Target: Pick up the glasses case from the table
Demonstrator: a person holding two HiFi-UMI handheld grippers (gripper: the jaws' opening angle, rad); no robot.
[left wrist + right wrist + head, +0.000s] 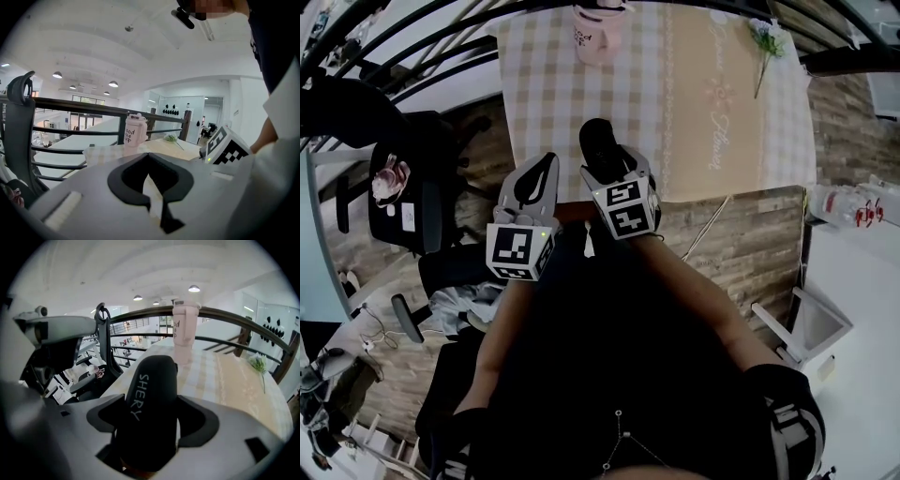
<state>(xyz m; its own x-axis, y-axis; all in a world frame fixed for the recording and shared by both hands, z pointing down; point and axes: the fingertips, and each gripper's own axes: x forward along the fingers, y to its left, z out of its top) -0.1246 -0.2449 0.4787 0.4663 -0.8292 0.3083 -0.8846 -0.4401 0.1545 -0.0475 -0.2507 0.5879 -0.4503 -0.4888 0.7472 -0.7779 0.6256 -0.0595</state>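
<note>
My right gripper (614,173) clamps the black glasses case (150,413) at frame centre, over the worktop (675,94); my left gripper (149,161) seems closed, empty.

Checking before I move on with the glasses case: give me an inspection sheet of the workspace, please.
Surface: checked tablecloth with a beige runner, lying flat.
Job's things: black glasses case, clamped in the right tool by the near table edge.
Clutter: pink cup and flower sprig at the far edge.
Tools: left tool shut, empty; right tool shut on the glasses case.
Cables: thin pale cord on the floor beside the table.
Surroundings: office chair to the left; dark railing beyond.
</note>
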